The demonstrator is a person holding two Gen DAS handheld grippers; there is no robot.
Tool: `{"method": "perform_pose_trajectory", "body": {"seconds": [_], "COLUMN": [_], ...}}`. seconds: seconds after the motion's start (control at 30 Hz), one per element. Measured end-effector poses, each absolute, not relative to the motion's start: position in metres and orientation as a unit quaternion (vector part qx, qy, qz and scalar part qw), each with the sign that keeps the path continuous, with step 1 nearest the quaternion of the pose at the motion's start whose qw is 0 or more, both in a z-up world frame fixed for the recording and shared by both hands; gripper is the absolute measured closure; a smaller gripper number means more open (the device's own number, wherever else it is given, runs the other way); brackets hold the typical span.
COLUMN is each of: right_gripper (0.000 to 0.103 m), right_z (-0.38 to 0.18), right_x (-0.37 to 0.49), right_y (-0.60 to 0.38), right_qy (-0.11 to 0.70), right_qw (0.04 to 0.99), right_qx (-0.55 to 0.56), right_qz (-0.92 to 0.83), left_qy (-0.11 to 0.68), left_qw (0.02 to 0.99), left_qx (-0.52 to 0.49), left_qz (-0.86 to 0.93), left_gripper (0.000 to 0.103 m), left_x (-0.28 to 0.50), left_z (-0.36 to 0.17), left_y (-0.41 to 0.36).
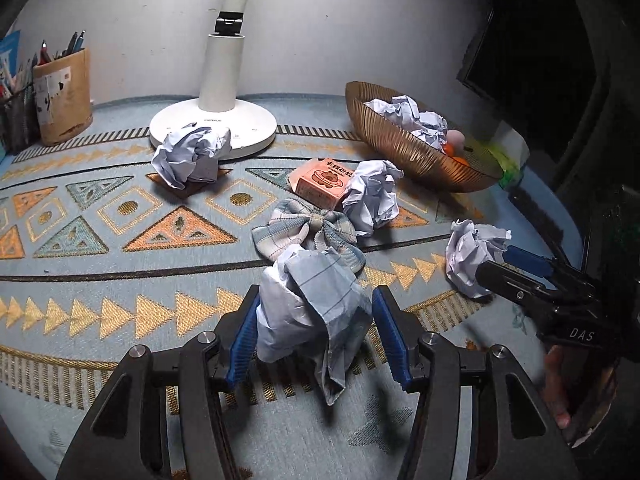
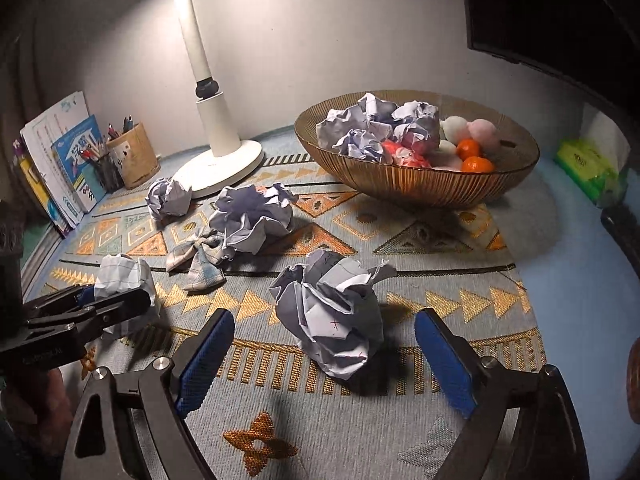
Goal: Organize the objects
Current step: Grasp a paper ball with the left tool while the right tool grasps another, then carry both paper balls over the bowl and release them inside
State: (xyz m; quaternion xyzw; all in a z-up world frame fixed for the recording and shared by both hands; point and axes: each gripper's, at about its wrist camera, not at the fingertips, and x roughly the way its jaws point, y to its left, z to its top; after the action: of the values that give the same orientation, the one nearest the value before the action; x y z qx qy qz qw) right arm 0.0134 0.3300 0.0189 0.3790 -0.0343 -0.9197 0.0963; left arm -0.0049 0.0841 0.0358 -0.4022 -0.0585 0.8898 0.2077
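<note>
Left gripper (image 1: 316, 328) pinching crumpled lined paper (image 1: 308, 308); right gripper (image 2: 324, 360) spread wide around creased paper ball (image 2: 332, 316) on woven patterned mat (image 2: 440, 308). Ribbed amber bowl (image 2: 420, 188) behind.

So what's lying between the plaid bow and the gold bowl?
A crumpled paper ball and, beside it, a small pink box lie between the plaid bow and the gold bowl; the left wrist view shows it best.

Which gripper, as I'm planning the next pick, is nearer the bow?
Left. The left gripper, holding a paper ball, is just short of the bow; the right gripper is farther right.
</note>
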Motion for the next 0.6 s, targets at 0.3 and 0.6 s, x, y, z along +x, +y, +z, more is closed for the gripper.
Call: {"method": "perform_pose_trajectory", "body": {"seconds": [0.3, 0.6], "right_gripper": [0.037, 0.064], "right_z": [0.012, 0.016], "right_x": [0.007, 0.013], "right_y": [0.319, 0.317], "right_qy": [-0.001, 0.011], "right_qw": [0.076, 0.068], "right_qx": [0.393, 0.374], "right_qz": [-0.916, -0.925], "left_qy": [-0.044, -0.037], "left_qw": [0.205, 0.205], "left_qx": [-0.400, -0.395], "left_qz": [0.892, 0.895], "left_gripper": [0.051, 0.051], "left_x": [-0.003, -0.001], "left_z": [0.036, 0.037], "left_y": [0.089, 0.090]}}
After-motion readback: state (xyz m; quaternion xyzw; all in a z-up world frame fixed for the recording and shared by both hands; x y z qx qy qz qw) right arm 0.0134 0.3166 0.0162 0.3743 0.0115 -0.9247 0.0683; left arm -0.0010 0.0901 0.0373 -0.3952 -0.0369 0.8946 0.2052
